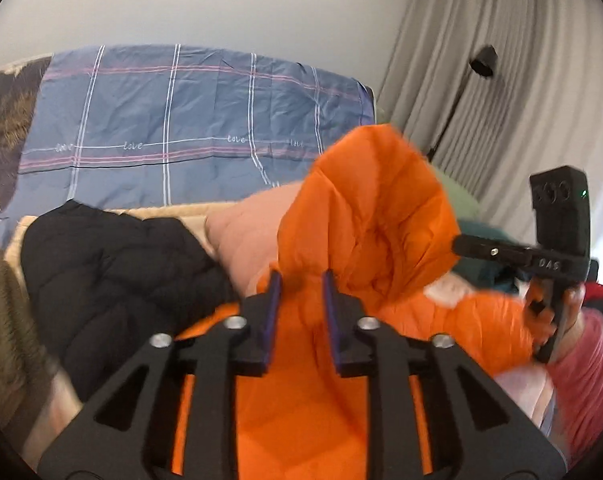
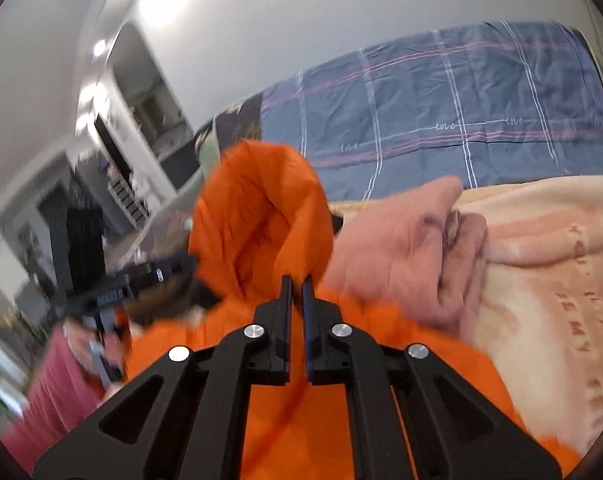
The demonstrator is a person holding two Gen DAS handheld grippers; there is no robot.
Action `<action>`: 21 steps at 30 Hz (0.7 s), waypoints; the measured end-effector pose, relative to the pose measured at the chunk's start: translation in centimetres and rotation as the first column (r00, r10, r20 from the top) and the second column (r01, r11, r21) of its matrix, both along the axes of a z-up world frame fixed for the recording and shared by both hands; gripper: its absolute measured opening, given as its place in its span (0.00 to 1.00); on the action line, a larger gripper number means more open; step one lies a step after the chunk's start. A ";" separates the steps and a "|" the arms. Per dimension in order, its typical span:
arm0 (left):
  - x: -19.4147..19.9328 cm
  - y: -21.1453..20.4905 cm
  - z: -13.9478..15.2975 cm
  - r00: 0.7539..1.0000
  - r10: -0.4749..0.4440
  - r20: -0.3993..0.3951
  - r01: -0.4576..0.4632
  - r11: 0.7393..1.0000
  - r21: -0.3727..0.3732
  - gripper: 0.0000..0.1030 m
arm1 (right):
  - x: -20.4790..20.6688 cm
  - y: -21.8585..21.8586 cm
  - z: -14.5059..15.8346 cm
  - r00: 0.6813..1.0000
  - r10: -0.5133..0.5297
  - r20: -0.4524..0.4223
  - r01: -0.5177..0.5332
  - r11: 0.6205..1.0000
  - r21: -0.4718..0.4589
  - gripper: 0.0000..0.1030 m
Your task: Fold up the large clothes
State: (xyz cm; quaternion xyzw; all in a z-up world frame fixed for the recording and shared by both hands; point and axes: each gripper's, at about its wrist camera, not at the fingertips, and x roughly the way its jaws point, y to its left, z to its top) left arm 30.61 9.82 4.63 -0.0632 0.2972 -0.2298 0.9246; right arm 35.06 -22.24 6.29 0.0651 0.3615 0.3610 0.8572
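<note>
On the left of the bed lies a black jacket (image 1: pixel 113 264), just beside the orange jacket (image 1: pixel 365 240) that is being worked on, with a pink garment (image 2: pixel 413 256) touching it on the far right over the beige blanket (image 2: pixel 541 280). The orange jacket is bunched at the near edge of the bed, its hood standing up between the two tools. The left hand-held gripper (image 1: pixel 301 288) is narrowed on a ridge of orange fabric, though a gap shows between its pads, so the hold looks shallow; a pull could let the slick shell slide out. The right hand-held gripper (image 2: pixel 297 292) is nearly closed on a thin pinch of the same jacket near the hood's base. Likely risks: one side slipping and leaving the jacket skewed, the puffy fill springing any fold open, the hood flopping inward, or the lift dragging the black jacket or pink garment along, since both press against it.
</note>
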 end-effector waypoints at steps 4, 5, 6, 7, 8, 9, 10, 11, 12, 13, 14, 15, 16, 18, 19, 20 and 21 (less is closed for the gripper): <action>-5.8 1.1 -1.2 1.000 -0.014 -0.001 0.014 1.000 -0.006 0.41 | -5.1 -1.2 -1.8 1.000 0.004 -0.020 -0.005 0.997 -0.072 0.10; -7.0 1.2 -1.5 1.000 -0.017 0.001 0.017 1.000 -0.008 0.45 | -6.5 -1.5 -2.2 1.000 -0.011 -0.013 0.009 0.995 -0.096 0.16; -8.0 1.3 -1.6 1.000 -0.021 0.007 0.021 1.000 -0.008 0.46 | -7.5 -1.6 -2.6 1.000 -0.023 -0.002 0.023 0.993 -0.118 0.21; -9.2 1.1 -1.7 1.000 -0.023 0.019 0.023 1.000 -0.006 0.47 | -8.1 -1.5 -2.9 0.999 -0.033 0.007 0.034 0.990 -0.138 0.21; -9.9 0.9 -1.9 0.999 -0.025 0.020 0.025 1.000 -0.002 0.48 | -8.9 -1.1 -3.3 0.999 -0.040 0.012 0.042 0.986 -0.159 0.21; -10.1 0.4 -2.2 1.000 -0.028 0.013 0.028 1.000 0.008 0.48 | -9.2 -0.7 -3.7 0.999 -0.047 0.006 0.048 0.985 -0.165 0.21; -10.2 -0.5 -2.7 1.000 -0.031 -0.004 0.031 0.999 0.024 0.47 | -9.2 -0.1 -4.1 0.998 -0.056 -0.009 0.054 0.985 -0.164 0.21; -10.0 -1.4 -3.2 0.999 -0.031 -0.024 0.032 0.999 0.033 0.47 | -8.9 0.8 -4.6 0.997 -0.067 -0.036 0.061 0.986 -0.156 0.21; -9.5 -2.6 -4.1 0.998 -0.031 -0.061 0.034 0.998 0.045 0.46 | -8.8 1.4 -5.2 0.995 -0.079 -0.055 0.070 0.987 -0.145 0.21; -9.1 -3.4 -5.0 0.996 -0.030 -0.086 0.035 0.998 0.056 0.42 | -8.5 2.1 -5.7 0.993 -0.090 -0.071 0.079 0.987 -0.137 0.21; -8.4 -4.4 -5.9 0.994 -0.024 -0.110 0.032 0.996 0.078 0.39 | -8.0 3.0 -6.6 0.990 -0.106 -0.095 0.093 0.987 -0.132 0.21; -7.6 -5.6 -7.3 0.991 -0.001 -0.133 0.017 0.992 0.124 0.38 | -7.4 3.7 -7.7 0.984 -0.126 -0.126 0.111 0.986 -0.124 0.21; -7.0 -6.2 -8.3 0.989 0.023 -0.146 0.000 0.988 0.153 0.38 | -6.9 4.2 -9.0 0.976 -0.149 -0.160 0.132 0.985 -0.112 0.21; -4.6 -7.1 -11.6 0.973 0.089 -0.211 -0.043 0.976 0.212 0.38 | -5.9 4.8 -11.6 0.958 -0.187 -0.216 0.166 0.979 -0.115 0.21; -3.8 -7.2 -13.0 0.962 0.114 -0.249 -0.059 0.974 0.218 0.39 | -5.6 5.1 -12.6 0.950 -0.206 -0.237 0.181 0.976 -0.124 0.21; -3.3 -7.2 -14.4 0.949 0.139 -0.282 -0.075 0.971 0.226 0.41 | -4.9 5.1 -14.7 0.931 -0.237 -0.277 0.204 0.968 -0.145 0.21; -2.8 -7.2 -15.6 0.943 0.154 -0.296 -0.086 0.970 0.229 0.41 | -4.4 5.0 -16.3 0.918 -0.256 -0.302 0.216 0.963 -0.159 0.21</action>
